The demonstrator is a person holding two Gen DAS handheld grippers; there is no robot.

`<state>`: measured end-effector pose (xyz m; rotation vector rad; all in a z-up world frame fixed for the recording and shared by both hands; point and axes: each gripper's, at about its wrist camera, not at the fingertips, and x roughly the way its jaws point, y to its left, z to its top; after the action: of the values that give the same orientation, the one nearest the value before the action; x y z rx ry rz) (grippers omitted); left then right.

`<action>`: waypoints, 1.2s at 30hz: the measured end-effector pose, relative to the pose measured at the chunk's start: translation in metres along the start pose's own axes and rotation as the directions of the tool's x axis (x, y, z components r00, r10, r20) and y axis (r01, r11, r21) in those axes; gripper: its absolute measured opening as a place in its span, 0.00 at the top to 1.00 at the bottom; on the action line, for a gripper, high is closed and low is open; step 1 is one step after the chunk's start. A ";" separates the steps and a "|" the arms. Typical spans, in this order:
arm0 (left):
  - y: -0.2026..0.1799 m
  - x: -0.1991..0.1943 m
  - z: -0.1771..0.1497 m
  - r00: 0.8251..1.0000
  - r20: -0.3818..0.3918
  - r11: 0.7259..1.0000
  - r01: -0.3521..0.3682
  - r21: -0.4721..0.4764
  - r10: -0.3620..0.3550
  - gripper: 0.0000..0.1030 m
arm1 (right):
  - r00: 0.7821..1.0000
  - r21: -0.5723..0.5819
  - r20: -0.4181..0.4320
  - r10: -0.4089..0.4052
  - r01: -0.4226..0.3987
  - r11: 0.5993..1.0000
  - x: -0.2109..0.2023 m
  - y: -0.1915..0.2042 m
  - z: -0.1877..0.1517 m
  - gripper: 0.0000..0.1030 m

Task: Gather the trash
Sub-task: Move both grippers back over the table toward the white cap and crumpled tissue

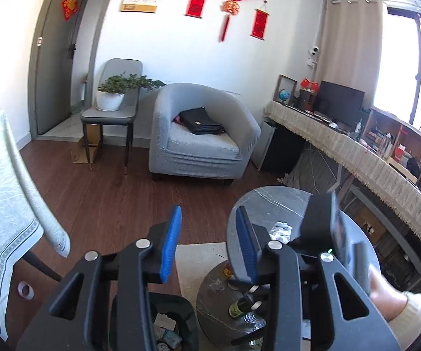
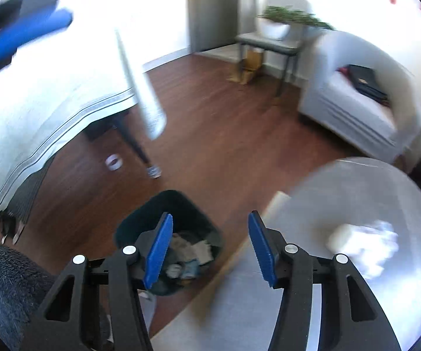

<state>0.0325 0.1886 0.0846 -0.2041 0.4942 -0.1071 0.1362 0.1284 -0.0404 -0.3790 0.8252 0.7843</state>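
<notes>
Both my grippers empty, above the bin and round table.

My right gripper (image 2: 207, 245) has its jaws apart on nothing, and the crumpled white paper (image 2: 365, 245) lies to its right on the grey round table (image 2: 356, 181), nearer this hand. My left gripper (image 1: 207, 242) is open and empty too. The black trash bin (image 2: 128, 228), below-left, already holds scraps.

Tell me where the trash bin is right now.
The dark trash bin sits on the wood floor, bottom centre in both wrist views, just left of the round grey table.
</notes>
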 end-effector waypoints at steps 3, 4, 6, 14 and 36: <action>-0.018 0.022 0.001 0.999 -0.040 0.998 0.013 0.056 -0.011 0.55 | 0.998 0.063 0.028 -0.056 0.055 0.997 -0.021 -0.044 -0.002 0.48; -0.021 0.028 0.000 0.999 -0.049 0.998 0.015 0.066 -0.012 0.55 | 0.997 0.083 0.035 -0.071 0.068 0.994 -0.028 -0.058 -0.004 0.48; -0.030 0.046 -0.003 0.997 -0.078 0.997 0.033 0.076 -0.028 0.55 | 0.994 0.130 0.052 -0.091 0.084 0.988 -0.039 -0.088 -0.008 0.48; -0.065 0.113 -0.024 0.973 -0.201 0.977 0.148 0.152 -0.116 0.54 | 0.995 0.255 0.099 -0.017 -0.009 0.967 -0.055 -0.161 -0.044 0.48; -0.092 0.203 -0.065 0.904 -0.415 0.961 0.196 0.194 -0.101 0.57 | 0.990 0.318 0.119 0.075 -0.109 0.942 -0.055 -0.191 -0.079 0.44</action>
<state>0.1741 0.0569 -0.0442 0.0132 0.8716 -0.3615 0.2152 -0.0701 -0.0472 -0.0055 0.8600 0.7331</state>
